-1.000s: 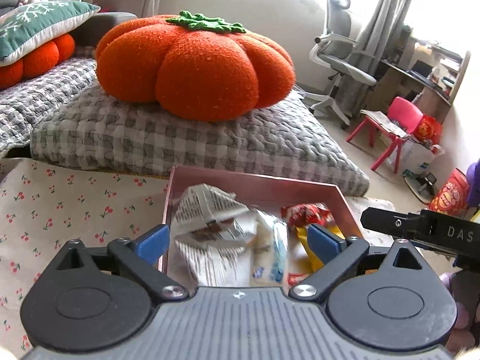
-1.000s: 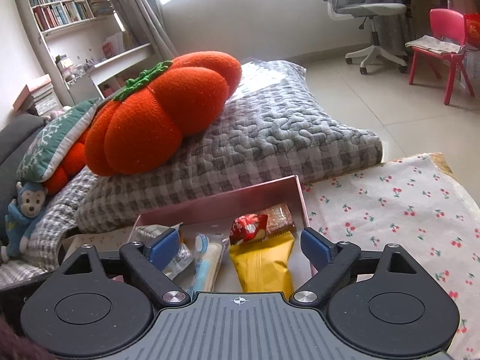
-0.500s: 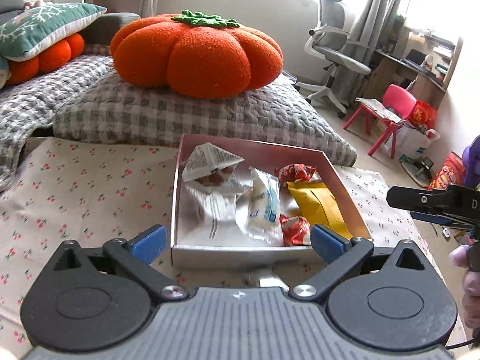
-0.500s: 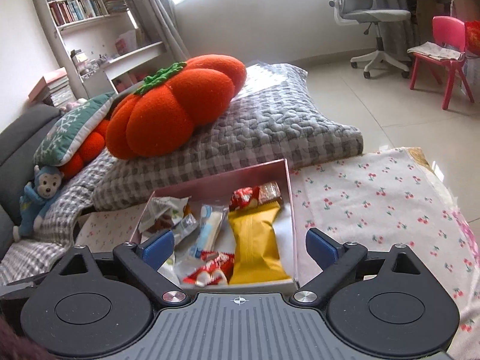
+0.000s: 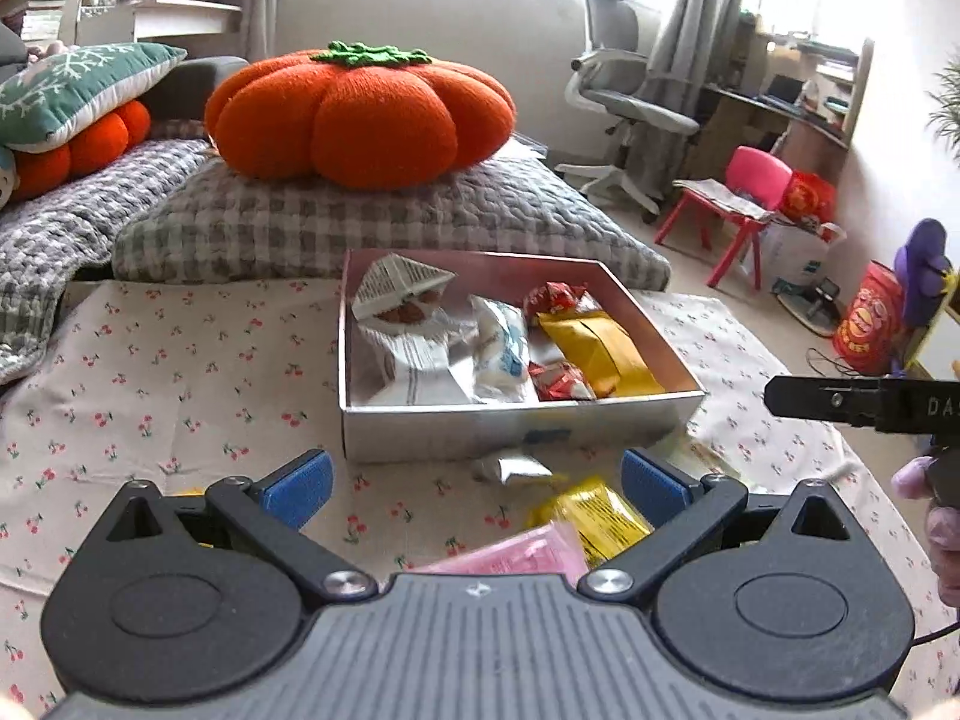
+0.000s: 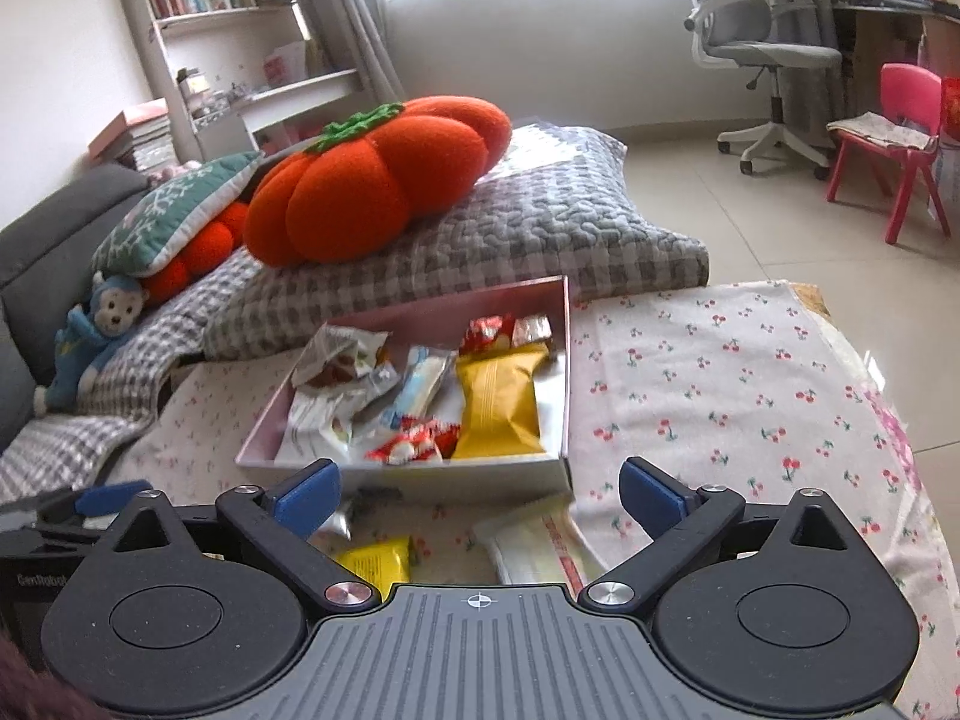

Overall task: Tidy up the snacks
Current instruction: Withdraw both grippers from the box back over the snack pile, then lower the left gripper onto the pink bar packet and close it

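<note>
Snacks sat packed in a shallow pink box (image 5: 522,420) at the centre of both views, on a cherry-print cloth (image 5: 180,372): a yellow packet (image 6: 495,402) along its right side, red wrappers (image 5: 558,381) beside it, white packets (image 5: 414,354) filling the left, seemingly sorted to lie flat. Loose snacks lay in front of the box, likely awaiting their turn: a small yellow packet (image 5: 591,516), a pink packet (image 5: 516,555) and a pale packet (image 6: 540,540). The left hand-held gripper (image 5: 477,489) hovered above them, jaws spread wide and empty. The right hand-held gripper (image 6: 480,495) was likewise released, holding nothing. Both gripper bodies hid the lower frame, cutting off the loose packets. Printing on the wrappers was too small to read.
</note>
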